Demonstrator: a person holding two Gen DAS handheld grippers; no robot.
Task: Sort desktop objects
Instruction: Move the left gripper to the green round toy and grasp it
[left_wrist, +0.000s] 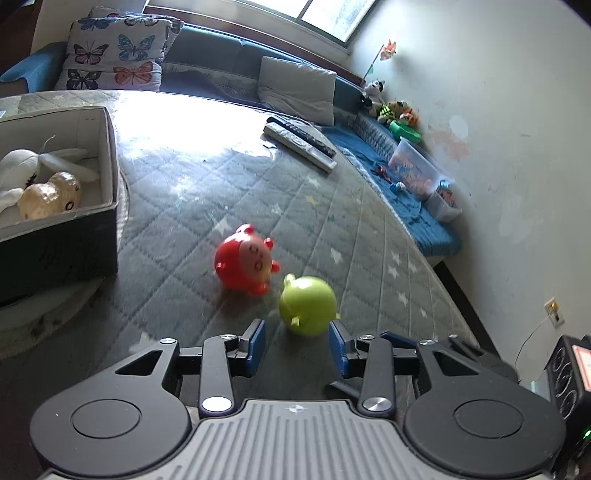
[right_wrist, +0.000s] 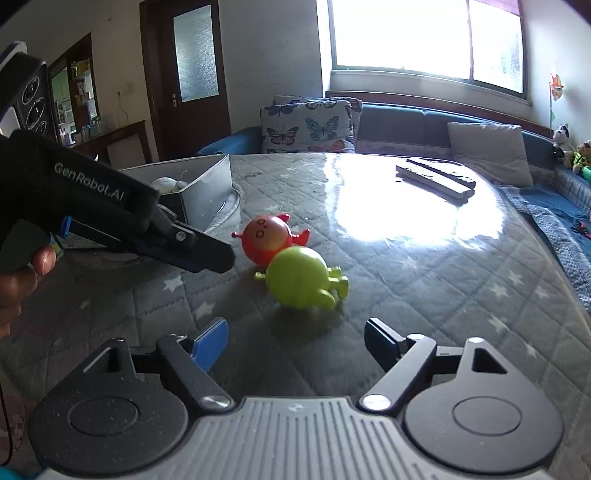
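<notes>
While the left gripper (left_wrist: 297, 345) hangs wide and empty, the green toy (left_wrist: 307, 305) lies at lower centre of frame, touching the red toy (left_wrist: 244, 259). The right gripper (right_wrist: 295, 345) is likewise wide, empty. Judged step: approach; next, closing squarely on green for the box (left_wrist: 107, 155).

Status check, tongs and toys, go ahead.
Left tongs open, right tongs open, both empty. Green toy touching red toy on table. Box left, nothing blocking.
</notes>
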